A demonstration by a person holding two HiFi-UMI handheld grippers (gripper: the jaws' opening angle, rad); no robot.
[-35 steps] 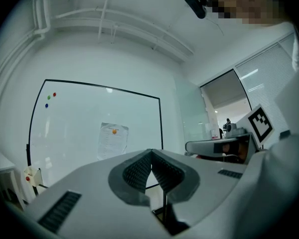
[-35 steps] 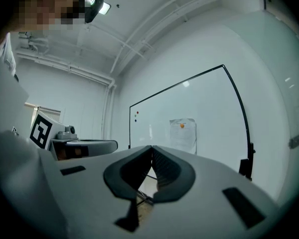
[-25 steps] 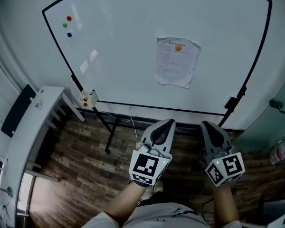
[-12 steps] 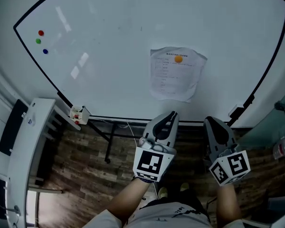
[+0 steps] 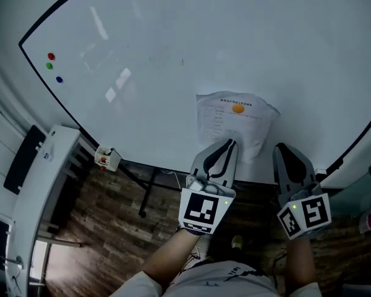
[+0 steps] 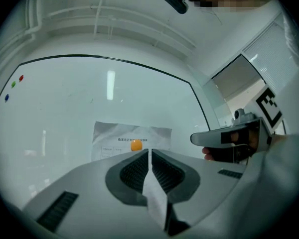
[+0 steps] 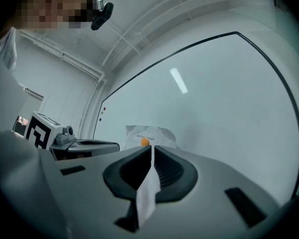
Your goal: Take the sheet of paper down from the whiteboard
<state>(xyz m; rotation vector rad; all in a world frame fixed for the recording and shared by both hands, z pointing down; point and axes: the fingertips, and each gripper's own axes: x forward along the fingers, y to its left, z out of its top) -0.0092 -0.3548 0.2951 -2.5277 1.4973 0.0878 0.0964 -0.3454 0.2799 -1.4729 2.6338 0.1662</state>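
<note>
Sheet of paper [image 5: 236, 124]: on whiteboard [image 5: 173, 42].
Left gripper [image 5: 230, 143]: jaws together, sheet's 6 o'clock.
Right gripper [image 5: 280, 148]: jaws together, sheet's 4 o'clock.

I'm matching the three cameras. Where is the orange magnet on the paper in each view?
Head view: orange magnet right of centre, near the top of the sheet of paper.
Left gripper view: near centre, just above the left gripper tips.
Right gripper view: near centre, just above the right gripper tips.
Shared landmark: red, green and blue magnets at the left edge of the whiteboard.
</note>
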